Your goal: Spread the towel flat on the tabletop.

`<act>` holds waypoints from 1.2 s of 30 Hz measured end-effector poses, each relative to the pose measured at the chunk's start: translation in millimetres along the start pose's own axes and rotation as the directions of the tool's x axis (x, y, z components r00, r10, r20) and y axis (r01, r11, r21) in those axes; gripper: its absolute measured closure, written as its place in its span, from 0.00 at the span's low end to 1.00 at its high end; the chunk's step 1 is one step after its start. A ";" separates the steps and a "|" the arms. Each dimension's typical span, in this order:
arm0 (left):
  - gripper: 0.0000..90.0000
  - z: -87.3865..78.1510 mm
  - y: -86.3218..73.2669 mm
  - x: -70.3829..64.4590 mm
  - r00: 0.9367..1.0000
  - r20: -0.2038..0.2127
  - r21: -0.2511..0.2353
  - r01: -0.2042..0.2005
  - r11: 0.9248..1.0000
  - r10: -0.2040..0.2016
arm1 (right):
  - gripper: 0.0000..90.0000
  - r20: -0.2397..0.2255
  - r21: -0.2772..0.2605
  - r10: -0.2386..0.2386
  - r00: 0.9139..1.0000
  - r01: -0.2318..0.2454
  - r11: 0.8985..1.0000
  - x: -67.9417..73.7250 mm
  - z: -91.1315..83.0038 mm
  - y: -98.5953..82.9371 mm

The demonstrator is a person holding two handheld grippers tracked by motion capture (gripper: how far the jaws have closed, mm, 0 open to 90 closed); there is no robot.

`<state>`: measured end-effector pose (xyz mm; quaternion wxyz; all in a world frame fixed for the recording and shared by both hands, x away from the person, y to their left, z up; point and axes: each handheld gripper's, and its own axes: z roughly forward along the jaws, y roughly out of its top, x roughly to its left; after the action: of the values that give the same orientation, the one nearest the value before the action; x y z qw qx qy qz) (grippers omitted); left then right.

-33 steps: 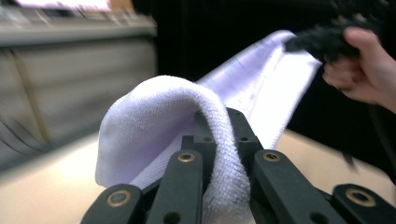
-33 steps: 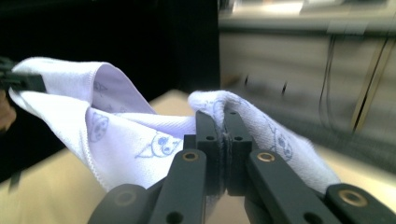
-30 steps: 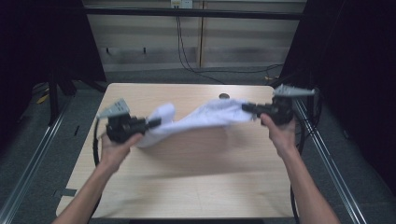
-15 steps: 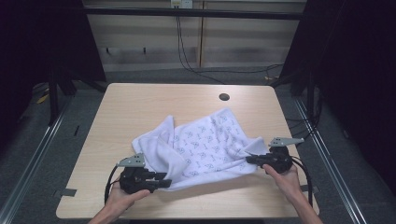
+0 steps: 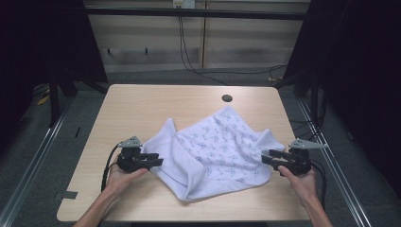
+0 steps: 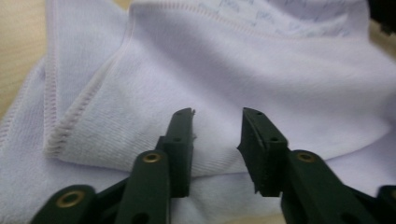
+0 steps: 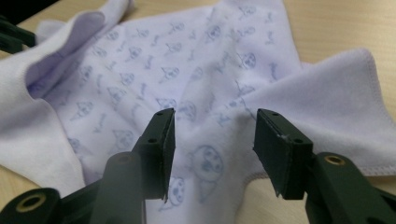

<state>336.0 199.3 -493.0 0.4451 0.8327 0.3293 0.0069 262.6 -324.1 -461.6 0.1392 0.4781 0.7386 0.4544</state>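
A white towel (image 5: 215, 153) printed with small blue figures lies rumpled on the near half of the wooden table (image 5: 142, 109), with some edges folded over. The left gripper (image 5: 152, 161) sits at its left edge and the right gripper (image 5: 265, 157) at its right corner, both with jaws apart. Neither seems to pinch the cloth, though the high view is too coarse to be sure.

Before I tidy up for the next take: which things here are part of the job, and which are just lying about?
Part of the job:
- white printed cloth
- left claw, open at its edge
- right claw, open at its edge

Just lying about:
- small dark round spot on the table
- cables behind
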 end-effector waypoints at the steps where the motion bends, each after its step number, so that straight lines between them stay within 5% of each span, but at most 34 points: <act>1: 0.78 4.8 -1.7 0.5 1.000 -0.004 0.029 -0.002 1.000 0.002 | 0.53 -0.012 -0.015 0.004 1.000 -0.004 1.000 1.7 -1.3 1.6; 4: 0.93 8.3 -5.1 -5.5 0.998 -0.012 0.066 -0.059 0.996 0.060 | 0.53 -0.069 -0.020 0.004 0.998 -0.005 1.000 12.1 2.6 5.1; 6: 0.98 6.5 -9.9 -11.3 0.998 -0.025 0.062 -0.055 0.997 0.057 | 0.53 -0.103 -0.002 -0.018 0.995 0.017 1.000 23.7 10.9 5.0; 8: 0.99 3.8 -15.5 -19.4 1.000 0.018 0.069 -0.026 0.997 0.025 | 0.54 -0.139 0.027 -0.036 0.990 0.040 0.999 36.7 21.3 4.9; 12: 0.99 1.1 -24.2 -45.0 0.998 0.059 0.104 -0.037 0.994 0.030 | 0.57 -0.205 0.038 -0.080 0.976 0.089 0.995 63.5 38.1 8.4; 17: 0.98 5.7 -28.1 -68.2 0.993 0.113 0.125 -0.055 0.991 0.040 | 0.57 -0.289 0.047 -0.140 0.947 0.160 0.986 100.9 54.7 13.4; 23: 0.97 20.9 -22.6 -80.1 0.985 0.162 0.126 -0.072 0.989 0.051 | 0.55 -0.385 0.045 -0.181 0.905 0.214 0.976 142.8 80.7 21.9; 26: 0.91 22.2 -19.1 -84.3 0.982 0.178 0.129 -0.083 0.988 0.059 | 0.54 -0.390 0.065 -0.174 0.904 0.216 0.974 149.9 99.8 23.6; 28: 0.85 14.4 -15.2 -82.7 0.980 0.185 0.103 -0.095 0.990 0.075 | 0.55 -0.355 0.124 -0.172 0.919 0.229 0.966 149.3 114.7 19.1; 30: 0.82 2.7 -10.1 -75.6 0.980 0.186 0.036 -0.072 0.997 0.064 | 0.79 -0.363 0.160 -0.163 0.918 0.234 0.959 146.9 122.0 11.2; 33: 0.81 -15.6 0.2 -54.5 0.990 0.132 -0.077 -0.031 0.997 0.041 | 0.98 -0.329 0.169 -0.193 0.924 0.259 0.951 145.9 115.2 5.1; 36: 0.83 -14.8 6.1 -31.3 0.998 0.056 -0.108 0.003 0.994 0.003 | 0.99 -0.321 0.141 -0.172 0.931 0.226 0.964 135.6 100.4 5.7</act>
<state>310.4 190.4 -470.7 0.4984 0.8074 0.3157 0.0014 261.7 -156.4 -481.1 0.0260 0.3347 0.8330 0.4398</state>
